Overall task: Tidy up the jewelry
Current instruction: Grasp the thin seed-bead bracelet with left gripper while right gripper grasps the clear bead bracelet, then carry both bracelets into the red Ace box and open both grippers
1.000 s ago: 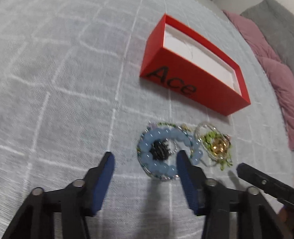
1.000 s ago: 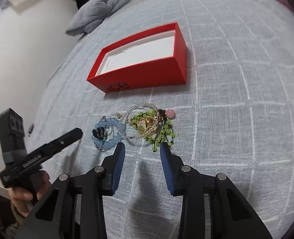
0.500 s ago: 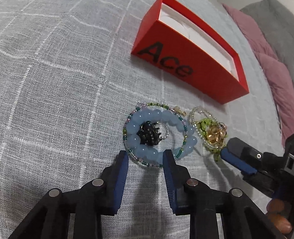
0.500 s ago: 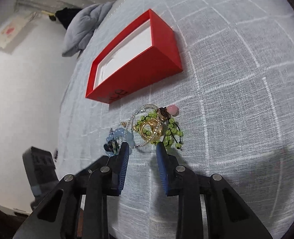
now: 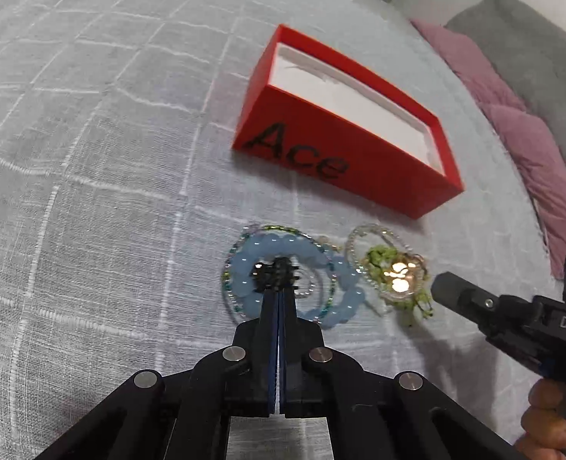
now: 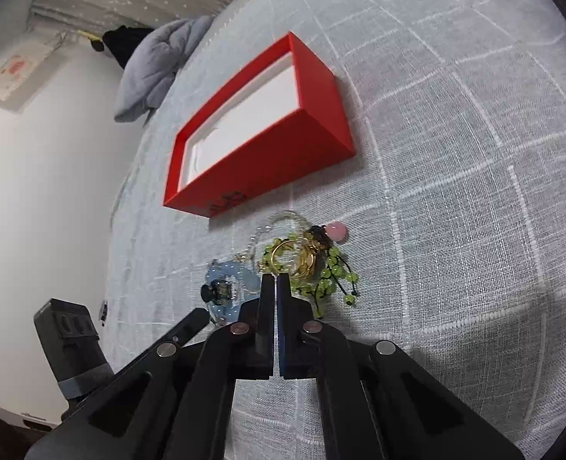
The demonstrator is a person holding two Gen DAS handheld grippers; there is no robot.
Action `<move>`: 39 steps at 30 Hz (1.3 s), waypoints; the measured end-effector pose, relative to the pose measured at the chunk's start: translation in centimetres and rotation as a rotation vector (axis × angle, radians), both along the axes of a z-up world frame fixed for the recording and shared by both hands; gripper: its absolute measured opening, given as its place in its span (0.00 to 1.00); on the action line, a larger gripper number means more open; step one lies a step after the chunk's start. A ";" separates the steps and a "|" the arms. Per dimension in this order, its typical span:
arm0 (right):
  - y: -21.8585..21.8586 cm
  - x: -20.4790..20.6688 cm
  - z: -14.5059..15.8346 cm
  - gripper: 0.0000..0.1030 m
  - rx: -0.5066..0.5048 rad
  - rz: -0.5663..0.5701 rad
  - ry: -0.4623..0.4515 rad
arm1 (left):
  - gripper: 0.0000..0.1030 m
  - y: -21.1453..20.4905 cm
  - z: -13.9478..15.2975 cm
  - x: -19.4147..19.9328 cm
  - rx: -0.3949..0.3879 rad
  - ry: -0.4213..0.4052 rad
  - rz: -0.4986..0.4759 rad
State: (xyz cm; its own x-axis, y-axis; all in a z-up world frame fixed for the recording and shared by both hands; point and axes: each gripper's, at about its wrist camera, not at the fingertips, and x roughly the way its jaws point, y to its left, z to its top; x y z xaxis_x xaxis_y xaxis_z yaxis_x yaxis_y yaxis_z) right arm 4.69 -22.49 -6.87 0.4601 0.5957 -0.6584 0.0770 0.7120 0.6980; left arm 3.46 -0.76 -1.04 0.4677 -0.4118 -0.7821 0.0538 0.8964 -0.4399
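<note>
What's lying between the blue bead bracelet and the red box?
Only bare grey cloth between the blue bead bracelet and the red box; the left wrist view shows that gap clearly.

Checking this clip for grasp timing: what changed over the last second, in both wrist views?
Both grippers closed from open to shut. The left gripper shut at the blue bead bracelet, the right gripper at the green bead cluster; whether either grips anything is unclear. The red box and jewelry stayed put on the cloth.
</note>
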 end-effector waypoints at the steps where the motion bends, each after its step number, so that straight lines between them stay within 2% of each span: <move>1: 0.1 0.0 0.2 0.00 -0.012 0.004 -0.010 | 0.00 -0.1 -0.1 0.1 -0.004 0.007 -0.003; 6: 0.0 -0.2 0.9 0.00 -0.059 0.007 -0.044 | 0.00 0.5 -0.4 0.3 -0.034 0.026 -0.010; 8: 0.7 -0.3 1.4 0.01 -0.083 0.051 -0.076 | 0.00 0.5 -0.4 0.2 -0.051 0.036 -0.025; 11: 1.9 -0.4 1.1 0.05 -0.087 0.102 -0.060 | 0.00 -0.6 -0.1 -0.4 0.037 0.002 -0.055; 12: 2.2 -0.4 0.5 0.09 -0.095 0.111 -0.036 | 0.01 -0.9 -0.1 -0.5 0.063 -0.006 -0.064; 14: 2.2 -0.5 -0.6 0.30 -0.081 0.090 0.009 | 0.12 -1.4 0.0 -0.8 0.095 -0.020 -0.084; 15: 2.0 -0.4 -1.2 0.31 -0.060 0.078 0.033 | 0.20 -1.7 0.0 -0.8 0.116 -0.028 -0.094; 16: 1.7 -0.2 -1.7 0.31 -0.029 0.065 0.055 | 0.23 -1.9 0.0 -0.9 0.134 -0.034 -0.098; 19: 0.8 0.1 -2.4 0.31 0.046 0.011 0.080 | 0.23 -2.4 -0.4 -0.9 0.191 -0.044 -0.105; 21: 0.3 0.4 -2.7 0.31 0.084 -0.025 0.091 | 0.23 -2.4 -0.4 -1.0 0.200 -0.050 -0.108; 24: 0.0 0.8 -3.1 0.31 0.136 -0.064 0.112 | 0.23 -3.4 0.1 -1.5 0.256 -0.112 -0.140; 27: -0.1 0.9 -2.7 0.11 0.096 -0.070 0.098 | 0.23 -5.0 0.2 -1.8 0.315 -0.157 -0.201; 29: -0.2 0.7 -2.2 0.04 0.087 -0.069 0.082 | 0.23 -5.9 -0.1 -1.8 0.363 -0.169 -0.231; 33: 0.1 0.4 -1.1 0.04 0.070 -0.044 0.046 | 0.23 -6.3 -0.6 -1.5 0.417 -0.176 -0.243; 36: 0.6 0.1 -0.1 0.04 0.035 -0.013 0.013 | 0.04 -5.8 -0.5 -1.2 0.410 -0.169 -0.228; 39: 0.9 -0.2 1.2 0.04 -0.018 0.011 -0.046 | 0.00 -5.5 -0.4 -0.8 0.369 -0.152 -0.232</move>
State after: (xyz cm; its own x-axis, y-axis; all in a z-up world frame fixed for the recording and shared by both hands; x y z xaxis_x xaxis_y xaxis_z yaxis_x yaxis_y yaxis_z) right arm 4.52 -21.56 -5.67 0.4834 0.5892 -0.6475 0.0370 0.7252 0.6875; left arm 2.62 -6.30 -1.48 0.5170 -0.2266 -0.8255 0.3109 0.9482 -0.0655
